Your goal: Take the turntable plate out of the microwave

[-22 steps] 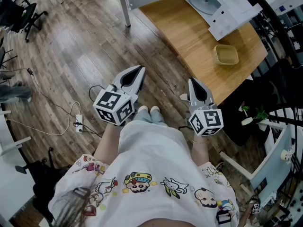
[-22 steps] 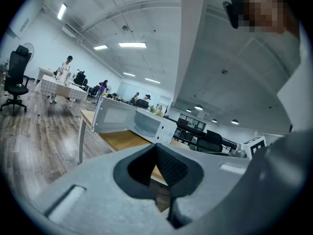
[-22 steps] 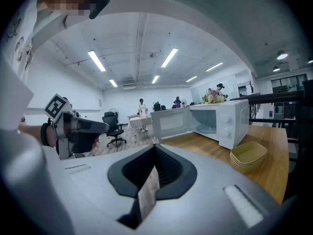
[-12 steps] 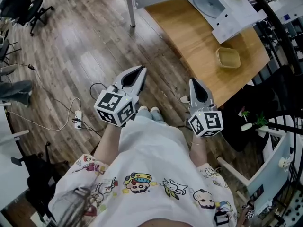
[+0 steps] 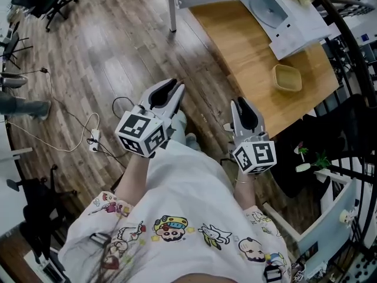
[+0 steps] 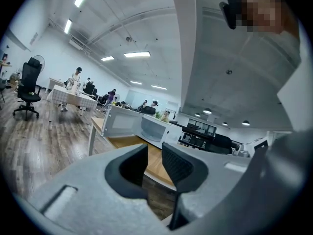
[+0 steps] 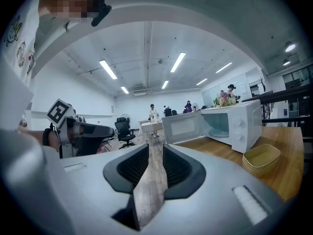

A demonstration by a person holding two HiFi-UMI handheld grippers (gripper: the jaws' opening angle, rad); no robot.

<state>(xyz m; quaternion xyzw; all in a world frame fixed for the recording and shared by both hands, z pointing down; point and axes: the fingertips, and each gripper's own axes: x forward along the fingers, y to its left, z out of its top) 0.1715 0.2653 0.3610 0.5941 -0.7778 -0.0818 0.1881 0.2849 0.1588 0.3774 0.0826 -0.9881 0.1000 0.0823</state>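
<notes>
Noted turntable plate (image 5: 263, 7) untouched inside open-doored microwave (image 5: 297, 25); left gripper (image 5: 172, 92) and right gripper (image 5: 241, 103) well short of microwave, slightly parted on nothing; left to do: reach, grip, withdraw.

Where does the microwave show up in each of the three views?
Head view: the microwave is at the top right edge, with its door open.
Left gripper view: the microwave is small and far off, just below the picture's centre.
Right gripper view: the microwave is right of centre, at mid height.
Shared landmark: the wooden table that it stands on shows in all three views.
</notes>
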